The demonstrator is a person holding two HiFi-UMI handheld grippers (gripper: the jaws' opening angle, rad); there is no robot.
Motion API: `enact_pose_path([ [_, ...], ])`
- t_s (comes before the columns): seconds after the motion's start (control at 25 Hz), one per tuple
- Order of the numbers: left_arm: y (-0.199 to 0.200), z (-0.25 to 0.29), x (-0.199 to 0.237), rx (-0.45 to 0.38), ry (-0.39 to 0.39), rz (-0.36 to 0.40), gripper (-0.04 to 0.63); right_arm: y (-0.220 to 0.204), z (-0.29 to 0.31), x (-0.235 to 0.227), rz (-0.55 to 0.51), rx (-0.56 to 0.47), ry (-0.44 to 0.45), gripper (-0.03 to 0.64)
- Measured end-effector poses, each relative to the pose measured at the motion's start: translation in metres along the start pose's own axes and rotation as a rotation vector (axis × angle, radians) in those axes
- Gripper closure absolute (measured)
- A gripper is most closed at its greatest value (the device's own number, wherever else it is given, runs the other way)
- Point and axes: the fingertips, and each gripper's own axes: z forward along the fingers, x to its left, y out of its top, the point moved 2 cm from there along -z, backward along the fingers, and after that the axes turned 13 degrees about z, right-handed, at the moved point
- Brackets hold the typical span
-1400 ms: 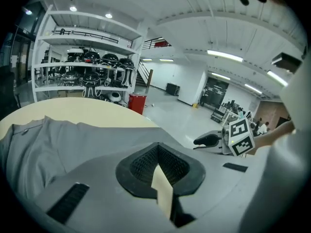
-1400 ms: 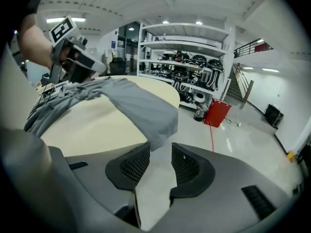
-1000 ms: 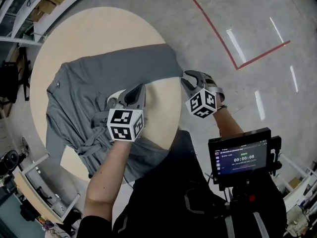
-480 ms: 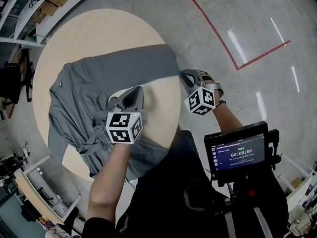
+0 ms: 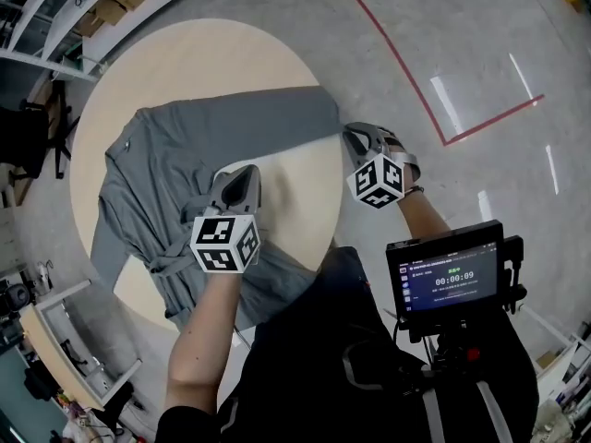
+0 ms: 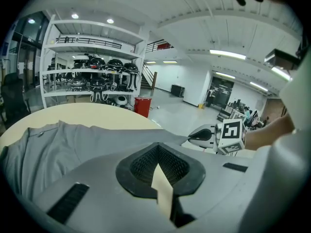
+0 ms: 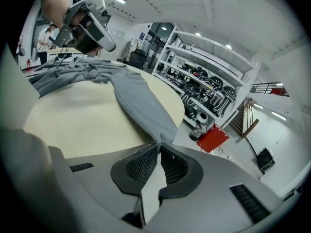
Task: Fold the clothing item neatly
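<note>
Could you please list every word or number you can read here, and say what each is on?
"00:00:09": on the screen at the person's chest.
Smaller lines on that screen: too small to read.
grey shirt: no print that I can see.

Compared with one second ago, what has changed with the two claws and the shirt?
The right claw has closed on the end of the sleeve, which lay loose between its jaws, and the sleeve now runs straighter. The left claw stays shut on the shirt; the table is unchanged.
</note>
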Motion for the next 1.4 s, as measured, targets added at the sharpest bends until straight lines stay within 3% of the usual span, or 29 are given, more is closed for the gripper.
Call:
enact_pose_path([
  [0.12, 0.011, -0.004, 0.001, 0.019, 0.006, 0.020, 0.606, -0.002, -0.007, -0.018, 0.079, -0.011, -0.040, 0.588],
  [0.32, 0.049, 0.027, -0.016, 0.093, -0.029, 0.135, 0.607, -0.055, -0.022, -0.071, 0.289, 0.021, -0.155, 0.588],
  [0.6, 0.037, -0.062, 0.058, -0.009, 0.088, 0.121, 0.606, 0.025, -0.010, -0.072, 0.155, 0.022, -0.243, 0.588],
  [0.68, 0.048, -0.062, 0.020, -0.058, 0.076, 0.168, 0.607, 0.013, -0.045, -0.106, 0.153, -0.005, -0.322, 0.587],
  [0.8, 0.093, 0.013, -0.094, -0.143, -0.062, 0.270, 0.607, -0.063, -0.115, -0.210, 0.224, -0.018, -0.495, 0.588],
  [0.88, 0.108, 0.032, -0.121, -0.161, -0.073, 0.260, 0.607, -0.064, -0.107, -0.232, 0.222, -0.031, -0.481, 0.588],
  [1.16, 0.100, -0.008, -0.038, -0.183, -0.028, 0.193, 0.607, 0.064, -0.016, -0.139, 0.115, -0.071, -0.334, 0.588],
  [1.4, 0.080, -0.015, -0.002, -0.167, -0.013, 0.146, 0.607, 0.084, 0.041, -0.038, 0.004, -0.023, -0.173, 0.586],
])
